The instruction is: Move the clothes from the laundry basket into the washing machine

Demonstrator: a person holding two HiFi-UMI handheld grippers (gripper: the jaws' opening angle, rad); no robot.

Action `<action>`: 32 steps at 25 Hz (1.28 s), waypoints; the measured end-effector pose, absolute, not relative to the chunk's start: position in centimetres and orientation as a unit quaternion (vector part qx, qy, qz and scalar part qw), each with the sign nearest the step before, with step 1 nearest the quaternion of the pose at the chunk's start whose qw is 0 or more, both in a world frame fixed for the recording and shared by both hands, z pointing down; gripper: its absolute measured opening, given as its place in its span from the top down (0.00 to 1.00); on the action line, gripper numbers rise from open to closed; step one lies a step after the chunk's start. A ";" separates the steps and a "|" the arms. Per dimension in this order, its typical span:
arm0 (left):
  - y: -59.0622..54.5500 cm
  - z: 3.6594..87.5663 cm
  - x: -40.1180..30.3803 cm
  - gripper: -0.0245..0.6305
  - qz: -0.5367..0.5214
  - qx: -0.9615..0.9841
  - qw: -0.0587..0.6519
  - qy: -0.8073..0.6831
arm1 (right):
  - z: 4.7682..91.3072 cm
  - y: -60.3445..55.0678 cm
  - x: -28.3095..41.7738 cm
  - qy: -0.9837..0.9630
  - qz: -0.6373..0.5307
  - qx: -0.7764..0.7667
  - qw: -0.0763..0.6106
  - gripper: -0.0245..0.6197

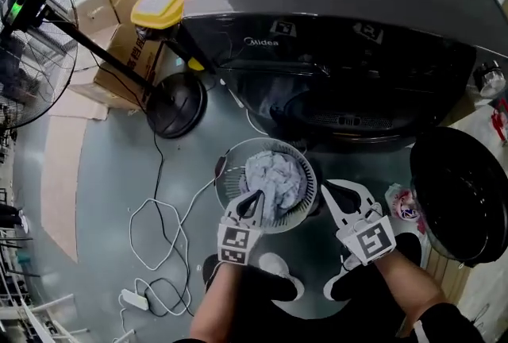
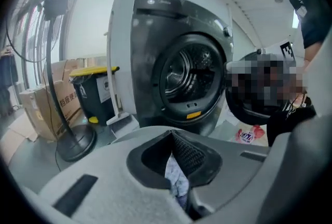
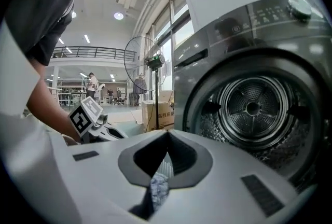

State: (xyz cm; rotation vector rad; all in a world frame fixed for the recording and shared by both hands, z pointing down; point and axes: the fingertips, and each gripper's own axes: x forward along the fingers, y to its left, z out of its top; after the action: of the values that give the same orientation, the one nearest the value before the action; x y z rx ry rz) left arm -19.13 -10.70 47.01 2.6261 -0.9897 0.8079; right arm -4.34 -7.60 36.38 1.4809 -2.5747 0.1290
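1. Pale blue-white clothes (image 1: 274,175) lie heaped in the round laundry basket (image 1: 232,163), which stands on the floor just in front of the washing machine (image 1: 349,40).
2. Dark and round, the machine's door (image 1: 464,194) hangs open at the right. The steel drum (image 3: 253,109) looks bare in both gripper views, with no cloth showing inside.
3. The left gripper (image 1: 255,198) hovers over the near edge of the basket with its fingers pressed together at the tips. They pinch nothing, and the clothes show only through the gap below them.
4. The right gripper (image 1: 343,192) is just to the right of the basket, near the open door. Its fingers are likewise closed tip to tip and empty.
5. As I judge it, the job is at its very start: the door is open, the whole heap is in the basket, and nothing is loaded.
6. Everything that matters is left to do: spread the fingers, take a garment, carry it to the drum, and repeat until the basket is bare.
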 end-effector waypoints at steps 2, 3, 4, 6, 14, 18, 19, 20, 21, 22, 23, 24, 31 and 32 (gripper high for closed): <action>-11.0 51.3 -19.4 0.95 0.300 0.884 0.123 -0.336 | 39.8 -7.9 -4.5 -0.867 0.041 0.488 0.088 0.95; -11.2 53.3 -19.6 0.95 0.314 0.878 0.133 -0.336 | 41.3 -8.1 -4.5 -0.869 0.039 0.484 0.092 0.95; -11.4 55.2 -19.8 0.95 0.328 0.871 0.143 -0.337 | 42.6 -8.3 -4.6 -0.872 0.034 0.480 0.094 0.95; -11.6 58.4 -20.1 0.95 0.350 0.858 0.163 -0.339 | 44.5 -8.5 -4.8 -0.876 0.021 0.472 0.097 0.95; -12.0 66.4 -19.8 0.55 0.411 0.826 0.217 -0.318 | 47.8 -8.8 -4.5 -0.882 -0.005 0.464 0.078 0.95; -13.4 70.4 -20.0 0.36 0.444 0.800 0.247 -0.318 | 47.4 -9.4 -4.3 -0.881 -0.012 0.469 0.061 0.95; -14.0 71.5 -20.3 0.33 0.458 0.791 0.245 -0.323 | 47.4 -9.5 -4.3 -0.881 -0.014 0.469 0.061 0.95; -14.5 72.7 -20.7 0.31 0.474 0.782 0.240 -0.326 | 47.5 -9.5 -4.2 -0.881 -0.015 0.469 0.060 0.95; -15.0 73.9 -21.1 0.28 0.489 0.772 0.239 -0.328 | 47.5 -9.6 -4.1 -0.881 -0.017 0.470 0.059 0.95; -15.2 75.3 -21.6 0.24 0.503 0.763 0.242 -0.328 | 47.5 -9.7 -4.0 -0.880 -0.018 0.471 0.055 0.95; -15.2 76.5 -21.9 0.21 0.513 0.755 0.248 -0.325 | 47.4 -9.8 -3.9 -0.879 -0.019 0.473 0.051 0.95; -15.1 77.6 -22.0 0.19 0.518 0.750 0.255 -0.323 | 47.5 -9.8 -3.8 -0.878 -0.018 0.476 0.048 0.95; -15.3 81.9 -20.0 0.16 0.526 0.751 0.263 -0.300 | 48.3 -9.3 -3.1 -0.875 -0.016 0.479 0.069 0.95; -15.5 82.3 -20.0 0.16 0.529 0.752 0.260 -0.294 | 48.4 -9.2 -3.0 -0.874 -0.017 0.480 0.071 0.95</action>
State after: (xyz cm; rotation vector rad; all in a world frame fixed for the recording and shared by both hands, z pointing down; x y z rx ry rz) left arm -19.96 -15.52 82.35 2.0362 -0.7975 1.4336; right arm -2.99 -9.24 48.44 1.4433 -2.6289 -0.0510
